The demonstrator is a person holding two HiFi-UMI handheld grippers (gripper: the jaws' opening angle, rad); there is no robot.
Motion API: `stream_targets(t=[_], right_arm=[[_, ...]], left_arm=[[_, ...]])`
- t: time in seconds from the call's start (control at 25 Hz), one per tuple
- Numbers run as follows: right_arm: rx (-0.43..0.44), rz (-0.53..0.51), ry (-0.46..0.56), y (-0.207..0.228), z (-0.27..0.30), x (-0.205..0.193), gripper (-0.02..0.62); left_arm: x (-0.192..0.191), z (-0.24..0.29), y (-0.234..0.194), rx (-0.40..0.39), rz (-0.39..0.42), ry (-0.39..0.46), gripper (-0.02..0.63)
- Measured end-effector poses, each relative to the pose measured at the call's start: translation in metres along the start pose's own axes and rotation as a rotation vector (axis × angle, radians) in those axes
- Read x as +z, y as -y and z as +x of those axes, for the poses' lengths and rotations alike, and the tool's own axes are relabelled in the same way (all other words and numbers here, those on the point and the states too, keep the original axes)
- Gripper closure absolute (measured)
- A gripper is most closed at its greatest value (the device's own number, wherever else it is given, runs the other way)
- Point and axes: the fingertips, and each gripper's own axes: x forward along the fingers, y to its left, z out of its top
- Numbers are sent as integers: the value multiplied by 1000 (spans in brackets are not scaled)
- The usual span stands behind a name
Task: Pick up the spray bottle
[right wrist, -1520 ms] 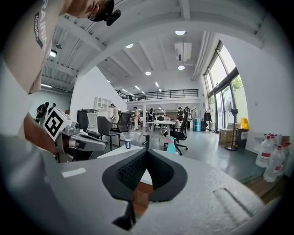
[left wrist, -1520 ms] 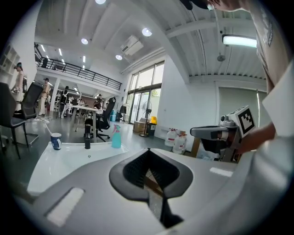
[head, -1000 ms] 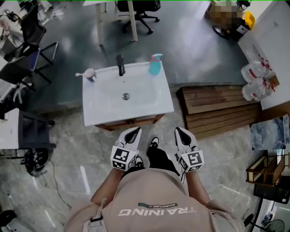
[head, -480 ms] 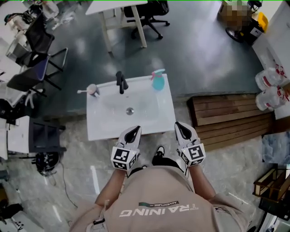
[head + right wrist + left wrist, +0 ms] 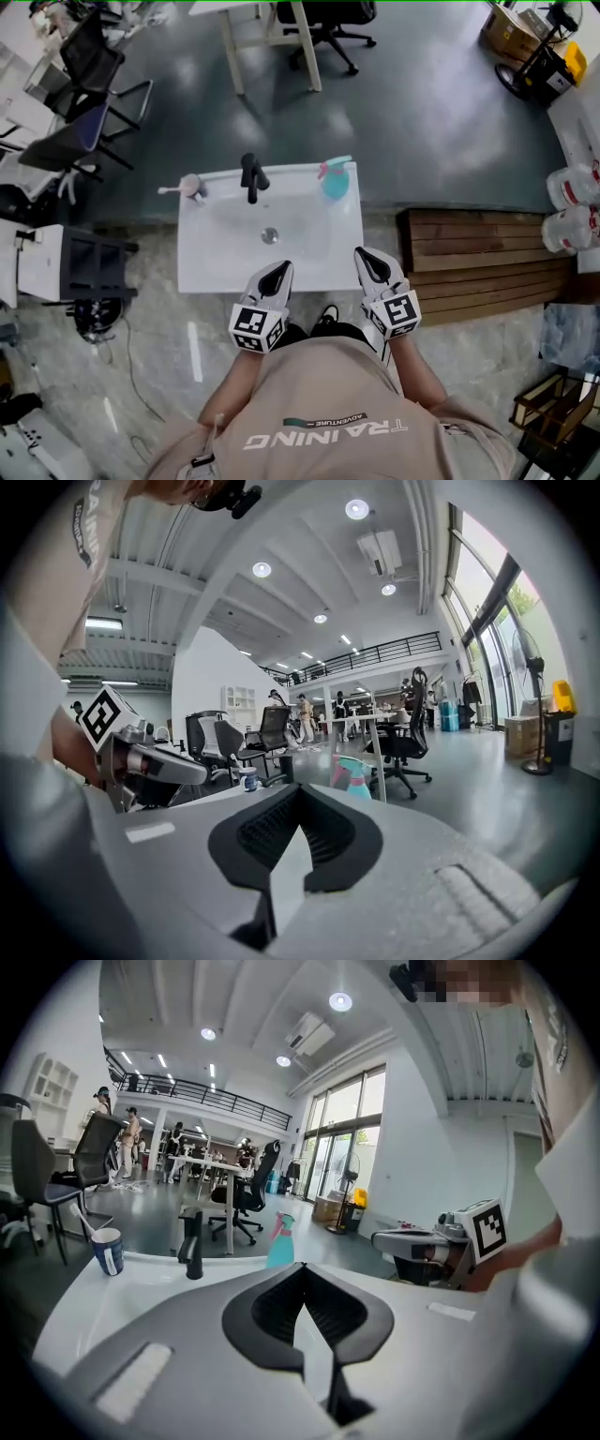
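A teal spray bottle with a pink trigger head stands upright on the back right corner of the white washbasin. It also shows in the left gripper view as a spray bottle and in the right gripper view as a spray bottle. My left gripper hovers over the basin's front edge, jaws together, nothing between them. My right gripper is at the basin's front right, shut and empty, well short of the bottle.
A black tap rises at the basin's back middle and a cup with a toothbrush sits at its back left. A wooden pallet lies to the right. Office chairs and a desk stand beyond on the grey floor.
The person has stepped toward the washbasin. Both grippers, before over the floor in front of it, now reach its front edge. Both stay shut.
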Motion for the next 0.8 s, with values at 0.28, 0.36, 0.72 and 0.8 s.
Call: stream_targets(t=[0.28, 0.36, 0.72, 0.8], right_arm=[[-9, 7, -10, 10, 45, 11, 594], [-23, -16, -14, 9, 62, 16, 594], [-180, -57, -23, 21, 85, 44, 594], [-210, -66, -36, 23, 86, 44, 594]], left_arm=[[24, 9, -35, 11, 20, 24, 591], [23, 12, -54, -5, -1, 22, 591], [66, 50, -102, -119, 97, 80, 591], [69, 57, -106, -150, 93, 86, 591]])
